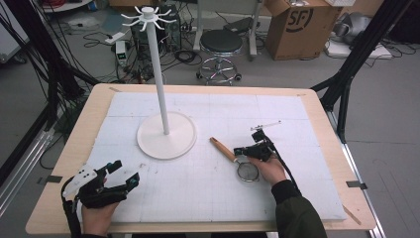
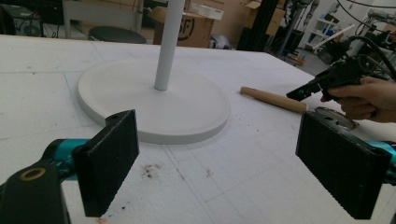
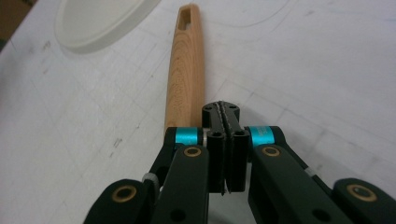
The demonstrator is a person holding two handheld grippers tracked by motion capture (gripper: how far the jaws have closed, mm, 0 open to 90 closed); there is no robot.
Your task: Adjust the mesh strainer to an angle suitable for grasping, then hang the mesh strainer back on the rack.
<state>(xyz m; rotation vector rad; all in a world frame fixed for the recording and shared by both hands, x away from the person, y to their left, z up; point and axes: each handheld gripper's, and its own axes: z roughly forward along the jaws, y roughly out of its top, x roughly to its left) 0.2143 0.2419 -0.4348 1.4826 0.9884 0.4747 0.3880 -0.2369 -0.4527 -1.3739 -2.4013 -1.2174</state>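
Strainer [image 1: 246,170] lies flat on the surface [image 1: 208,193] beside the hook stand [image 1: 161,79]. Right gripper [image 1: 244,150] hovers above it, pressed together, empty. Left gripper [image 1: 124,173] waits wide apart, empty. Nothing lifted yet.

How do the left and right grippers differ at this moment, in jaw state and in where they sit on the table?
The left gripper has its jaws wide apart with nothing between them; the right gripper has its jaws pressed together. The left gripper sits near the table's front-left corner, away from any object; the right gripper is at the strainer, by its wooden handle. Both are black with teal joints, each held in a hand.
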